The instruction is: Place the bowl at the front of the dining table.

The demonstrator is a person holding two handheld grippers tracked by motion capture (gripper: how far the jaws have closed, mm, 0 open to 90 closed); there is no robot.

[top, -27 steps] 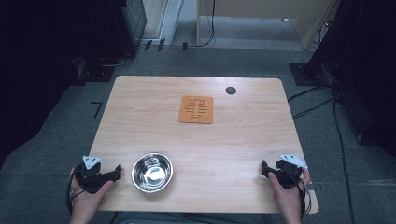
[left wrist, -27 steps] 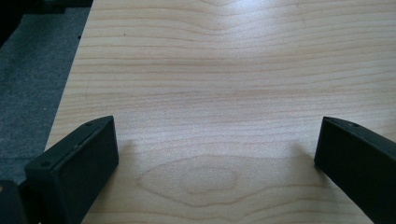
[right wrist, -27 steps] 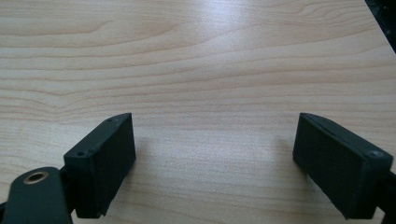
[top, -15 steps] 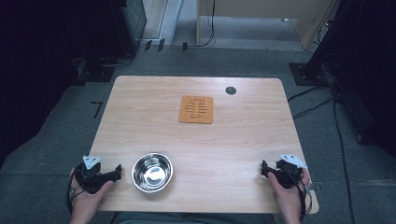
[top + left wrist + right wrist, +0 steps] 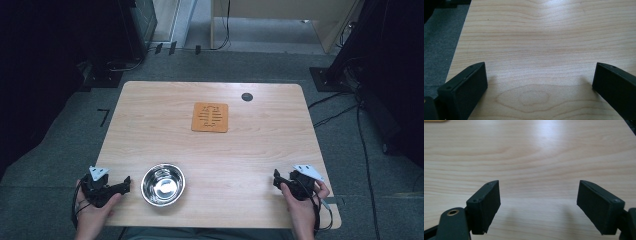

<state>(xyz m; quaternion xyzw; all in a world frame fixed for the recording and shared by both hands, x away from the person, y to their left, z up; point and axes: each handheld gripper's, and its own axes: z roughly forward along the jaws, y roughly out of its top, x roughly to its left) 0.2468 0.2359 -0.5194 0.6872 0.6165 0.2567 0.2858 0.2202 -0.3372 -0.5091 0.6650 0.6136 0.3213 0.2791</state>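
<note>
A shiny steel bowl [image 5: 163, 184] stands upright and empty near the front edge of the wooden table [image 5: 210, 150]. An orange square mat [image 5: 210, 117] with a cut-out pattern lies flat at the table's middle back. My left gripper [image 5: 125, 184] rests at the front left corner, just left of the bowl and apart from it. In the left gripper view it [image 5: 539, 77] is open with bare wood between the jaws. At the front right, my right gripper [image 5: 276, 178] is held by a hand; in its own view it [image 5: 537, 200] stands open over bare wood.
A small dark round hole [image 5: 247, 96] sits in the tabletop at the back right. Grey carpet surrounds the table, with cables [image 5: 340, 107] trailing on the floor to the right and dark equipment stands at both back sides.
</note>
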